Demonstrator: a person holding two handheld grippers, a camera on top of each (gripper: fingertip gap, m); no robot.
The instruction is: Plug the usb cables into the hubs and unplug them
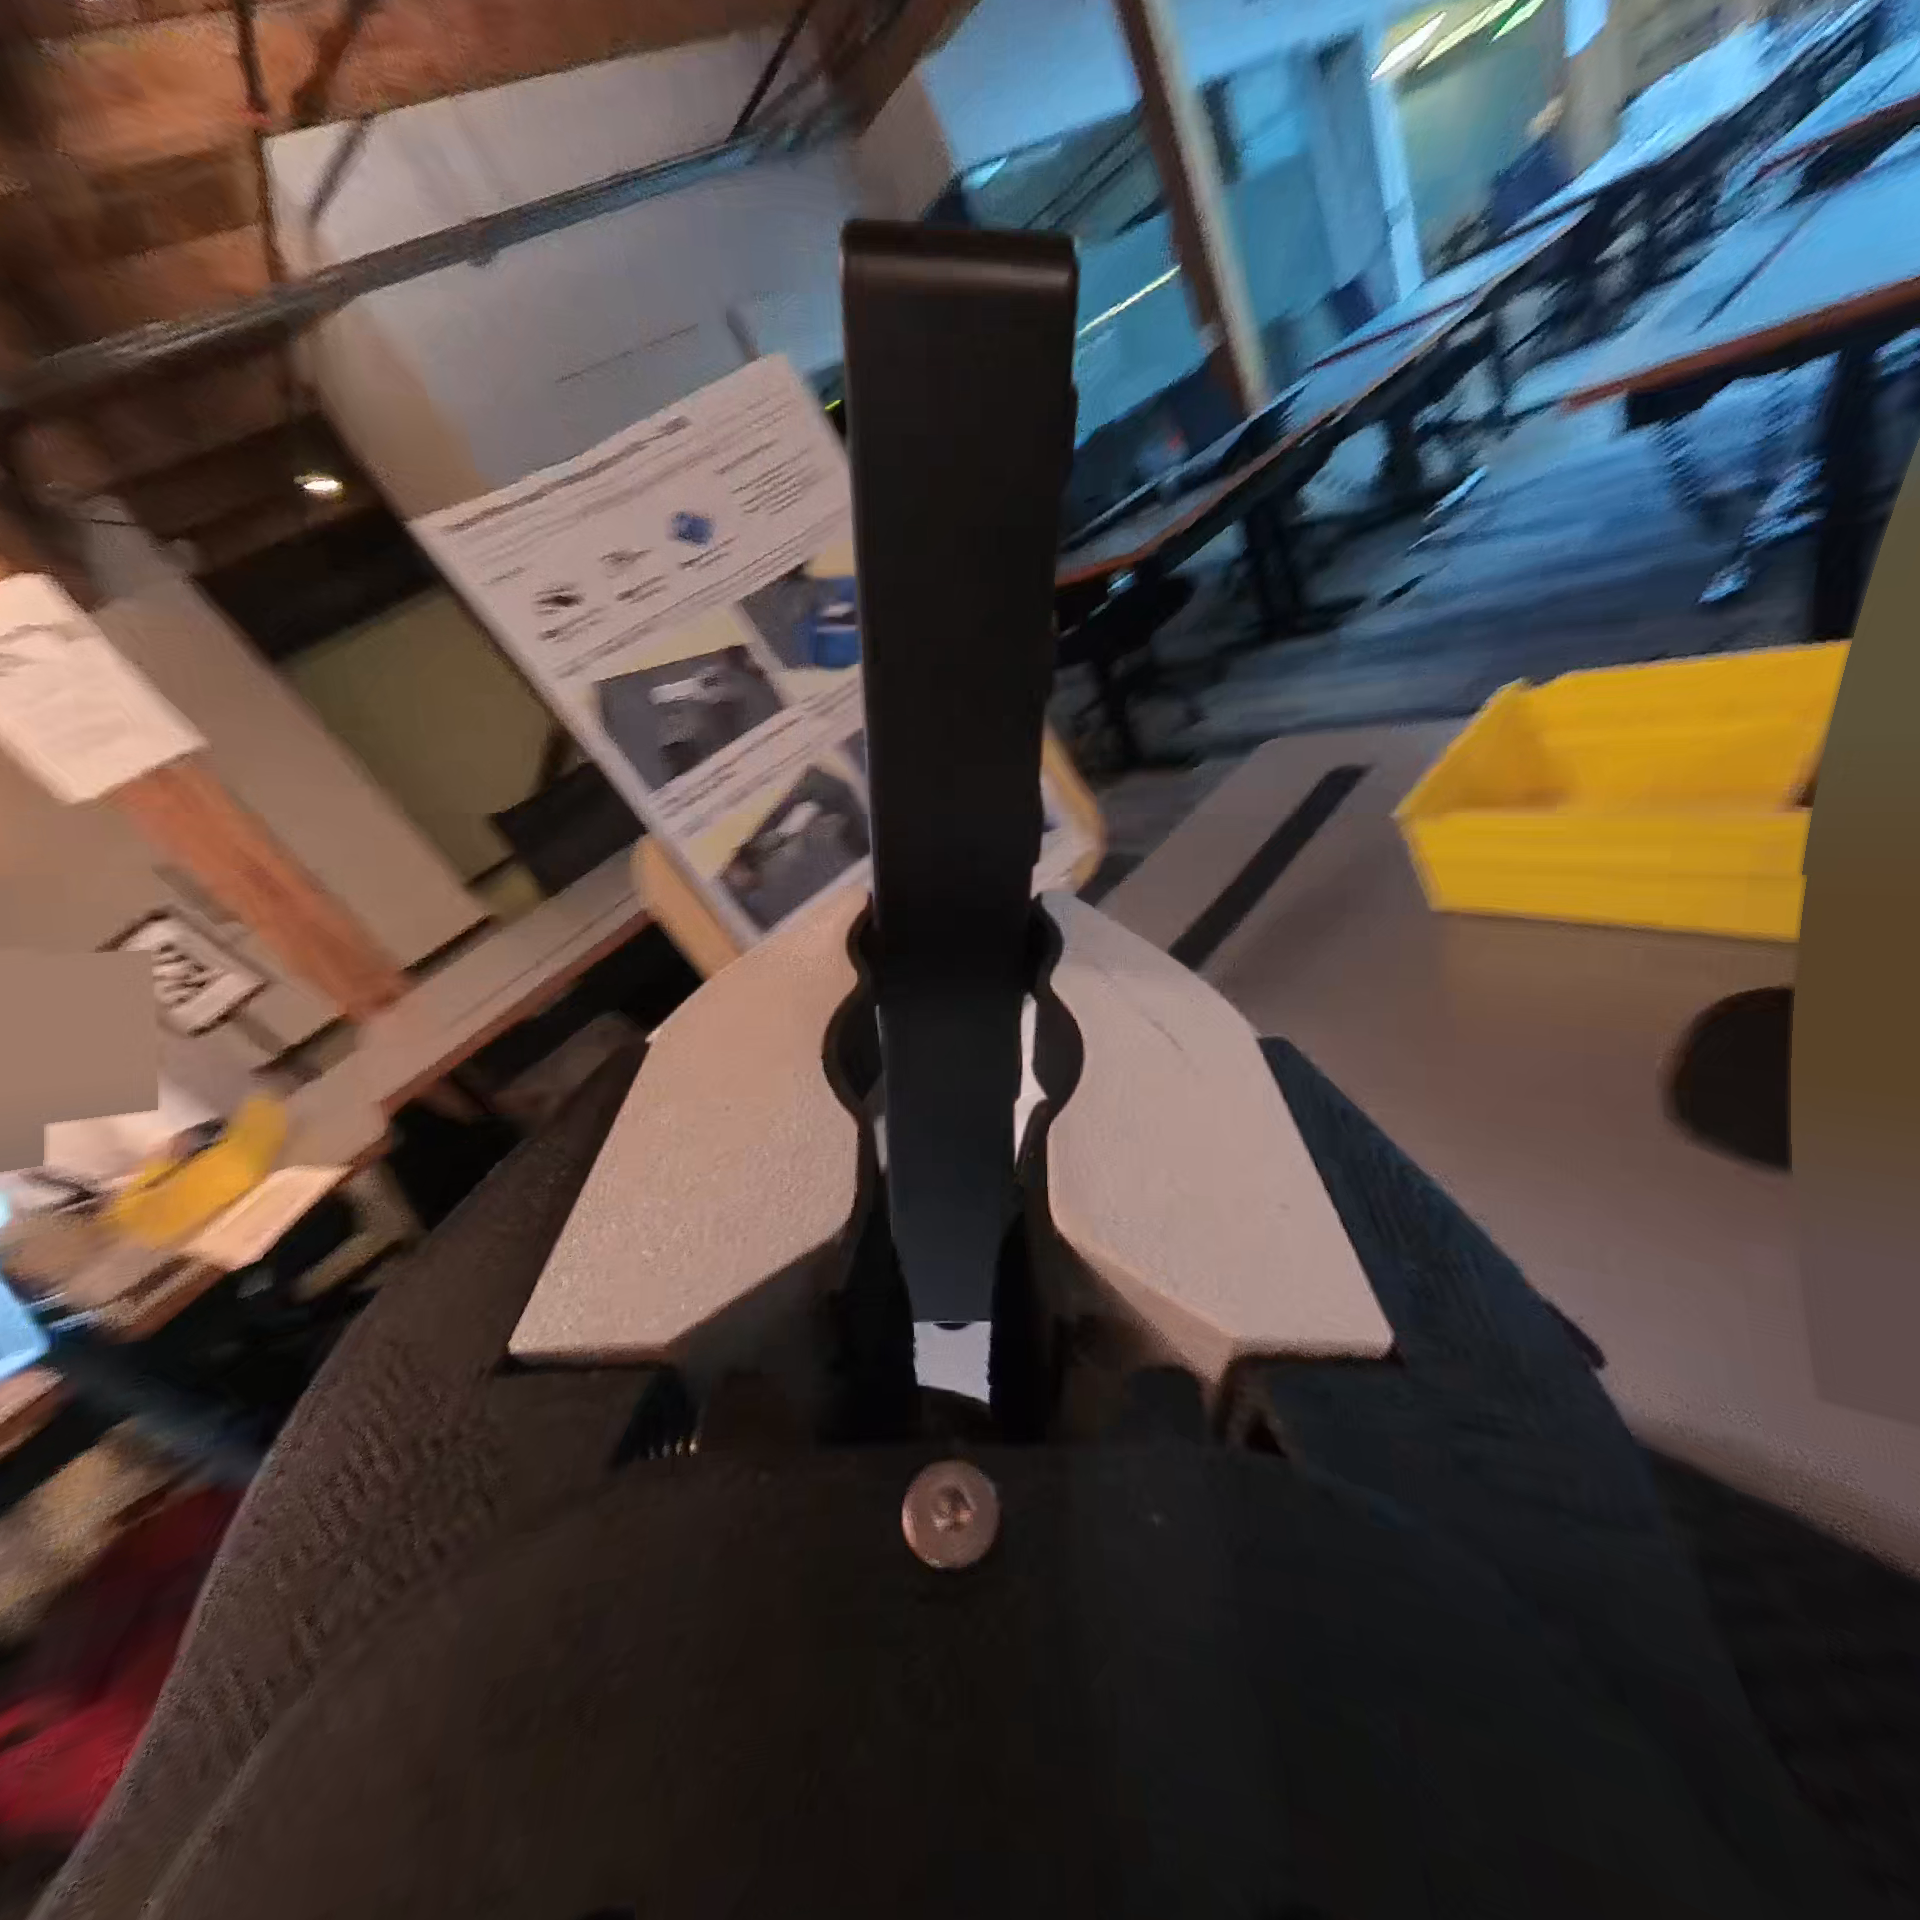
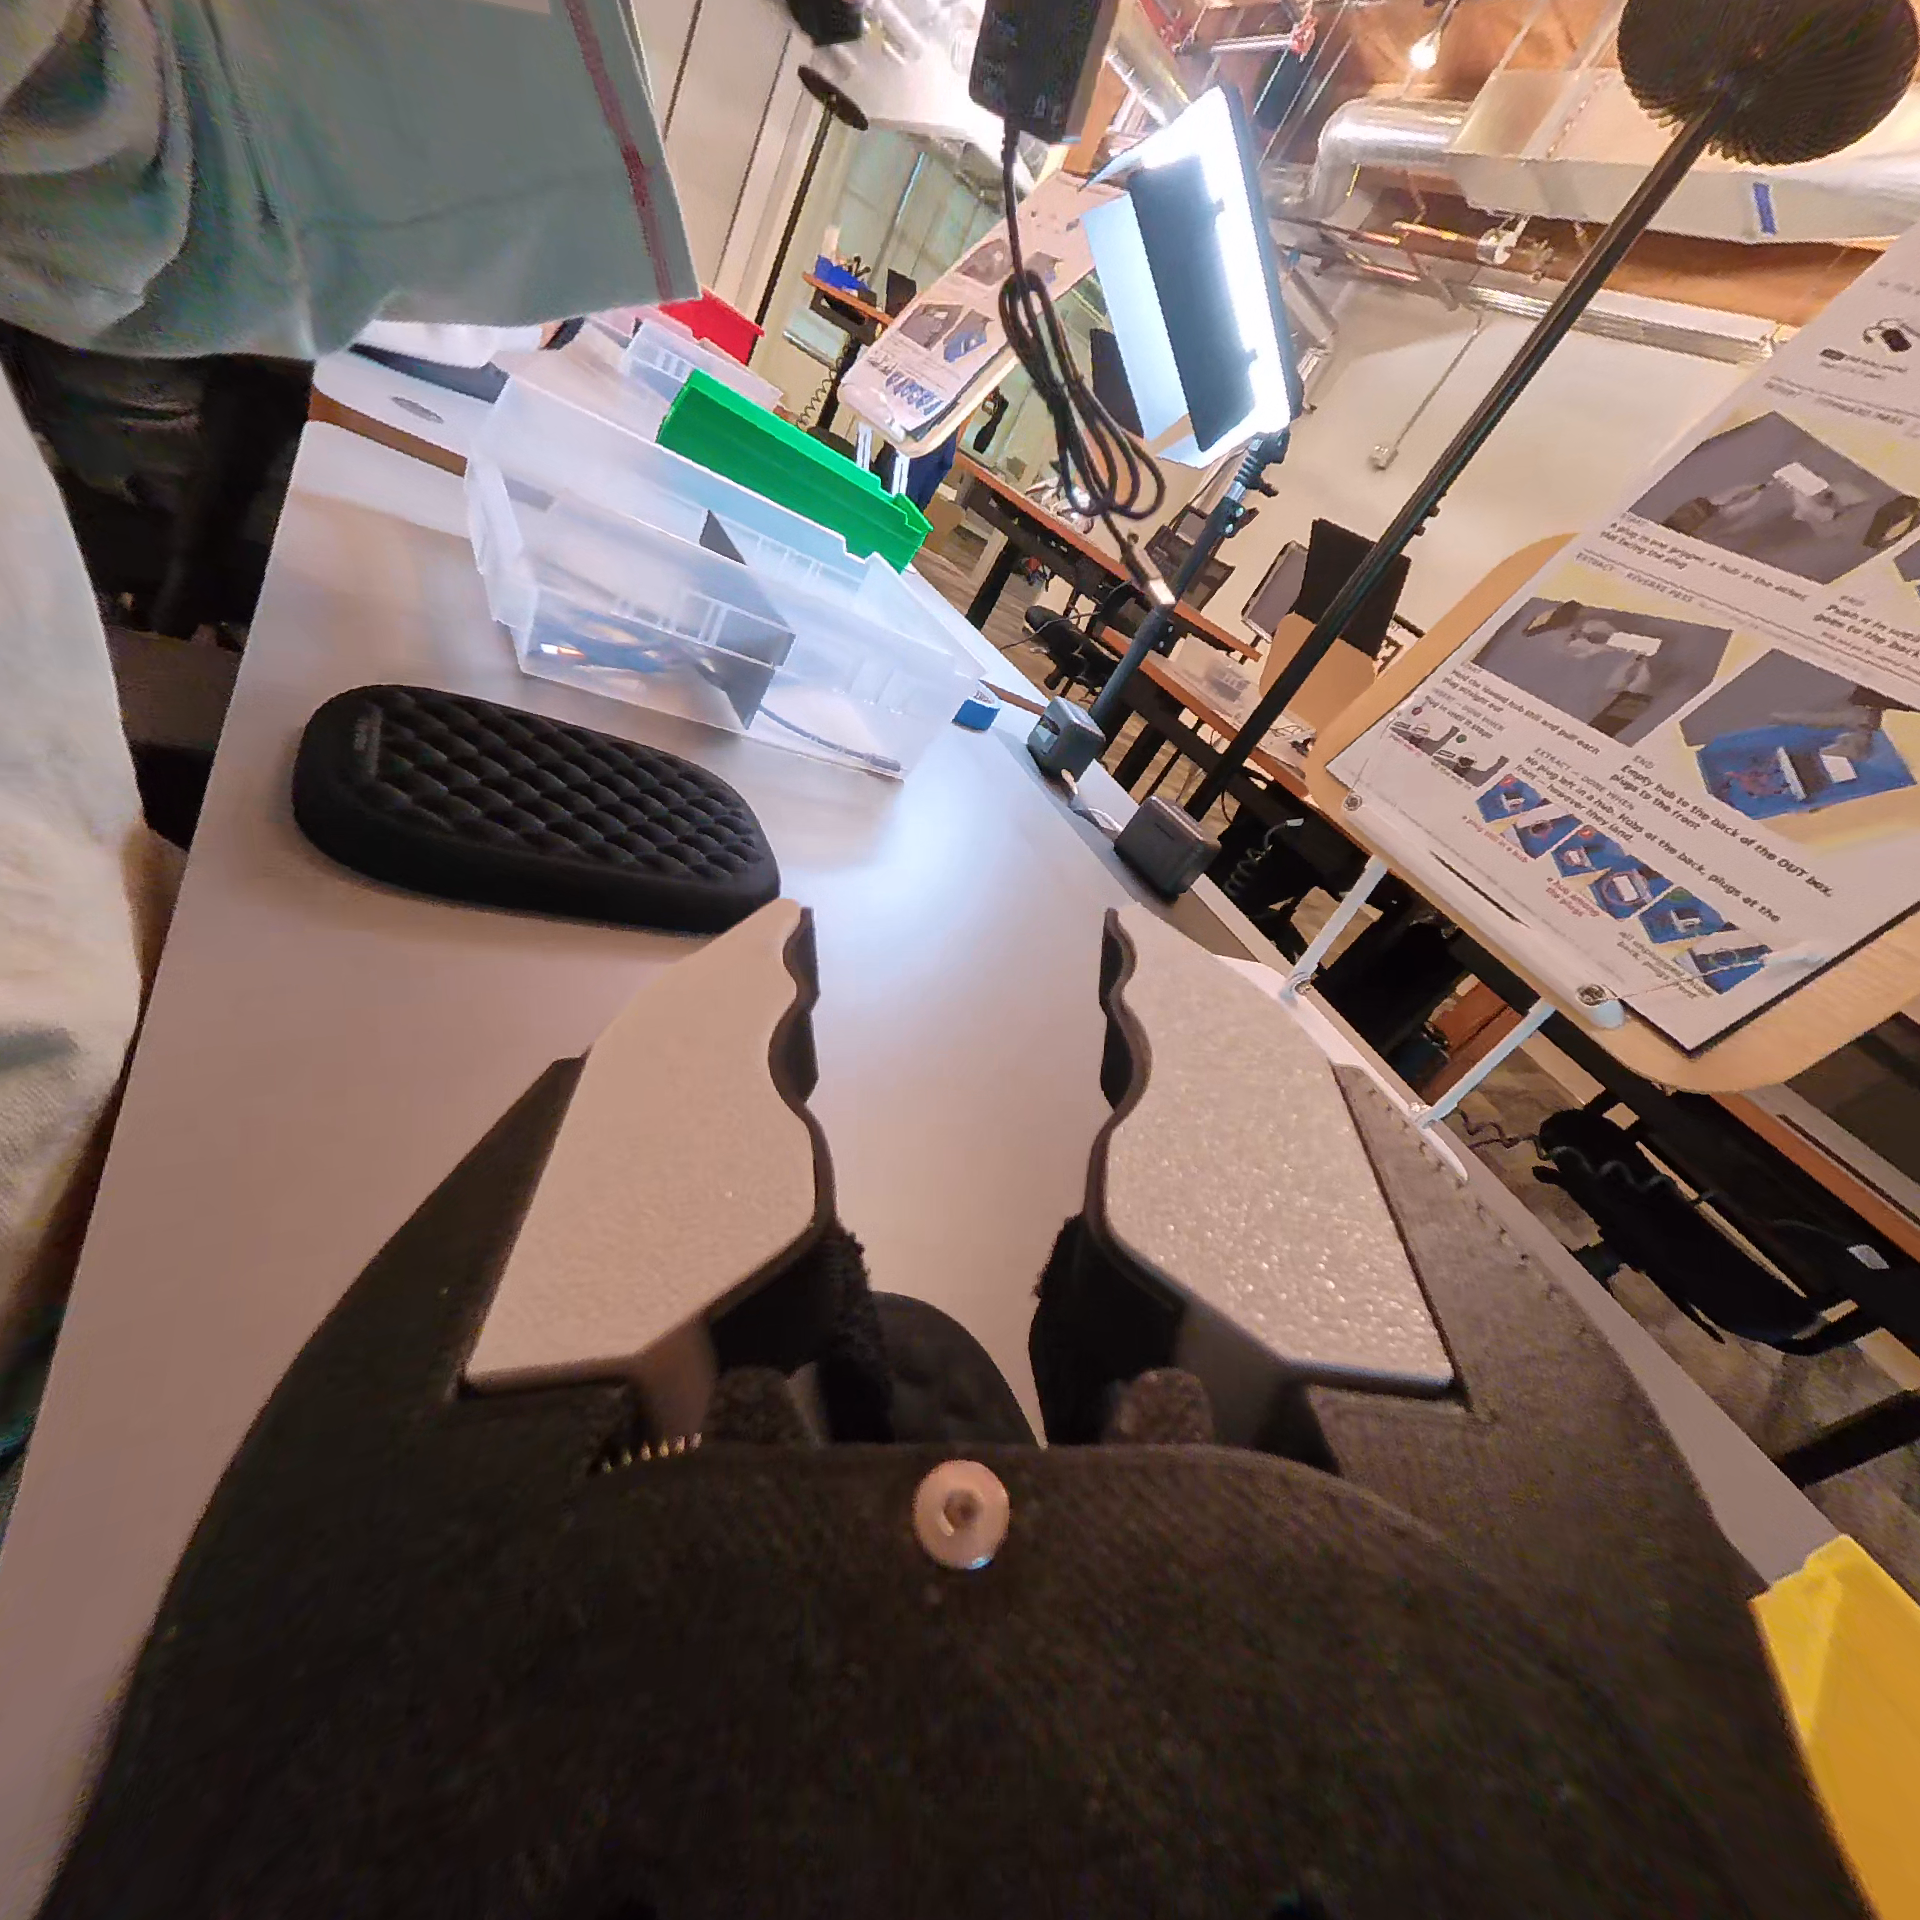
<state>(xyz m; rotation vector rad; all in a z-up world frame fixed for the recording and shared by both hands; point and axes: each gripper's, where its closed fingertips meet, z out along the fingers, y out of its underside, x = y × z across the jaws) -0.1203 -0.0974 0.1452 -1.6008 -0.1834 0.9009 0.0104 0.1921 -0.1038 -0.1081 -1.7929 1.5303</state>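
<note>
My left gripper (image 1: 954, 966) pinches a flat, matte black hub (image 1: 956, 582) upright; my right gripper (image 2: 956, 935), jaws spread, hovers over the smooth grey table (image 2: 343, 997).

Left gripper (image 1: 951, 956): matte black textured body, rough like printed plastic, one silver hex screw (image 1: 950, 1514) dead centre. Two pale grey fingers (image 1: 717, 1174) with a fine pebbled surface, their inner edges scalloped and lined in black. A small coiled spring (image 1: 665, 1444) peeks out at the left finger's base. Right gripper (image 2: 956, 997), same build: black shell, silver screw (image 2: 960, 1514), grey wavy-edged fingers (image 2: 675, 1164), brass-toned spring (image 2: 649, 1446). The person's sleeve (image 2: 343, 156) is pale grey-green fabric
</note>
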